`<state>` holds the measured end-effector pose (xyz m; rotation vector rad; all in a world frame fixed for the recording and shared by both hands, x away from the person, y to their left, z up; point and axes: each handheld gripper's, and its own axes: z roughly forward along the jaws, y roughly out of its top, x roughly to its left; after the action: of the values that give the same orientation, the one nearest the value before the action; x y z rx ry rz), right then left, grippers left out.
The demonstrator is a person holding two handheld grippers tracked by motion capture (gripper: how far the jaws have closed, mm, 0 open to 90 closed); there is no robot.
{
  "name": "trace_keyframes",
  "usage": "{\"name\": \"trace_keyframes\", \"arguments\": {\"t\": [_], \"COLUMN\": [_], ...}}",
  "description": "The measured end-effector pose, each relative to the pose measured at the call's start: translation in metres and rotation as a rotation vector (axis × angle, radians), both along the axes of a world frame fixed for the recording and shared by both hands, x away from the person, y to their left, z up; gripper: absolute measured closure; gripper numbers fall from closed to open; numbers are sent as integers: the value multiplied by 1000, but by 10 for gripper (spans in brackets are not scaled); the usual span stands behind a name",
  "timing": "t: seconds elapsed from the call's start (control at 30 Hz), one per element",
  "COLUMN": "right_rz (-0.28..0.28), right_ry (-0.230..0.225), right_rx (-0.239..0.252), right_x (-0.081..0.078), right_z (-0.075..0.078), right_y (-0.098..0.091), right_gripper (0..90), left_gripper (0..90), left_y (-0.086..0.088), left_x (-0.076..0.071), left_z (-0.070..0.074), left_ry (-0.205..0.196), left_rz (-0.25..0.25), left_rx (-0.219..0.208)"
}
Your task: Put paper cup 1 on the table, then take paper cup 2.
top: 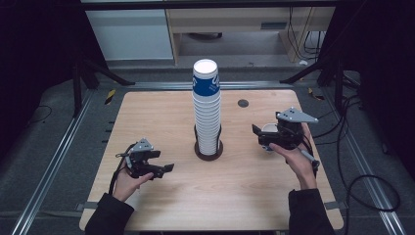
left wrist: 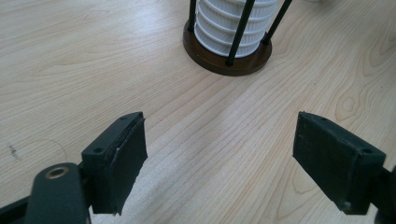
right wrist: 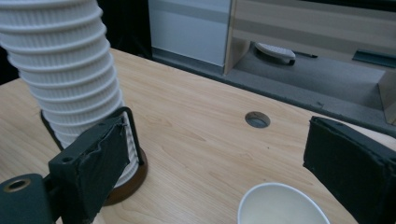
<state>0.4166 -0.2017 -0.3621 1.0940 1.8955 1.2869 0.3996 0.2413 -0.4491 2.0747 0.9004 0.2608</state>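
At six o'clock below the right gripper (right wrist: 219, 163), whose jaws stand released, a single cup (right wrist: 280, 205) stands upright.

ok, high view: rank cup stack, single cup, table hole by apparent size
1. cup stack, by far the largest.
2. single cup, partly hidden behind the right hand-held gripper.
3. table hole, smallest.

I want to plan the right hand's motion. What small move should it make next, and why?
Probably lift the right gripper a little higher and clear of the single cup, then toward the top of the cup stack. Its fingers stand wide apart and do not press the cup, which stands upright on the table below them. The left gripper rests open.
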Motion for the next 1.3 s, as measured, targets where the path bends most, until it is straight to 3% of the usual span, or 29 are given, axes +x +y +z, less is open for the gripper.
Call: {"name": "trace_keyframes", "arguments": {"t": [0.57,1.17,1.3], "right_rz": [88,197,217], "right_ry": [-84,-128,-136], "right_rx": [16,134,137], "right_x": [-11,-8,-6], "right_z": [35,70,76], "right_y": [21,46,55], "right_gripper": [64,63,63], "left_gripper": [166,164,164], "left_y": [-1,-2,-2], "left_x": [0,1,1], "left_z": [-1,-2,-2], "left_ry": [4,10,8], "left_rz": [-7,-10,-7], "left_rx": [1,6,6]}}
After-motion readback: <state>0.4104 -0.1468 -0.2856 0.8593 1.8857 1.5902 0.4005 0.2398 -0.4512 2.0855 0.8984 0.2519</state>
